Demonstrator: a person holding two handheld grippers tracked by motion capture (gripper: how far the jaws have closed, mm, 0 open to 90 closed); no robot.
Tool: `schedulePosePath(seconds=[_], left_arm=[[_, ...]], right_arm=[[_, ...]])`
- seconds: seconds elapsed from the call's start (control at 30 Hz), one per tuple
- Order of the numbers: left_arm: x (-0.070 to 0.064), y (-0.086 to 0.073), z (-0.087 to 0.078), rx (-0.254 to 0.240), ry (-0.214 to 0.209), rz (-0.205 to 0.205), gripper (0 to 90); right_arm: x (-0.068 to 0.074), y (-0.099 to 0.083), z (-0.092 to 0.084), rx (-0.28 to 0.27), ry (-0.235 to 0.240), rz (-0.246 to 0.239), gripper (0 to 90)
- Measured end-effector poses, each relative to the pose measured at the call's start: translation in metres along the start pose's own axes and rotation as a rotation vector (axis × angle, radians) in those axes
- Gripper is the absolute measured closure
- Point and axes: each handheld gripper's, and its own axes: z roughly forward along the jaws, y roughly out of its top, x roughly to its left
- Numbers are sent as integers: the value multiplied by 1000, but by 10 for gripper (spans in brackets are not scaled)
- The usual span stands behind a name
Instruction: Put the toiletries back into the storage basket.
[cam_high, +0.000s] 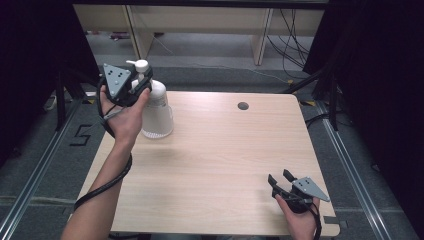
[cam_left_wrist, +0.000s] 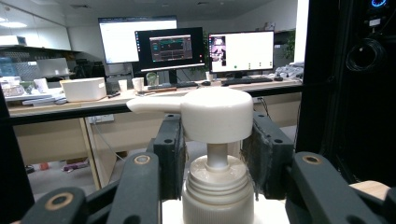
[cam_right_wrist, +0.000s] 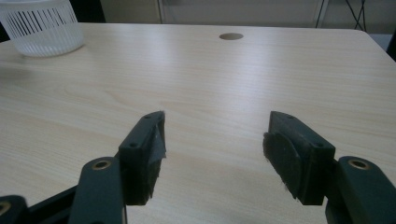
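From the high view, a light wooden table carries a white pump bottle at its far left corner, with a round cable hole near the far edge. The left tongs sit up at the bottle's top, the hand partly covering the bottle's left side. The right tongs rest low at the near right corner, jaws apart and holding nothing; that wrist is cut off by the bottom edge.

In the left gripper view, the pump head stands between the two jaws, spout pointing left, above the ribbed collar. The left tongs flank the neck closely, but whether the pads actually press it cannot be told. Behind, a desk with monitors and a white box.

In the right gripper view, the right tongs are spread wide over bare table. The bottle's ridged base shows at the far left, its upper part cut off; the cable hole lies ahead.
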Motion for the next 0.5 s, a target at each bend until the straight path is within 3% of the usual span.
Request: schedulePosePath(seconds=[0.3, 0.4, 0.5], left_arm=[[4, 2, 8, 4, 13, 7, 596], [6, 1, 11, 6, 17, 4, 596], [8, 0, 14, 10, 19, 5, 596]], right_arm=[[0, 0, 0, 5, -7, 1, 383], [-1, 0, 0, -5, -15, -28, 383], [0, 0, 0, 2, -9, -7, 383]])
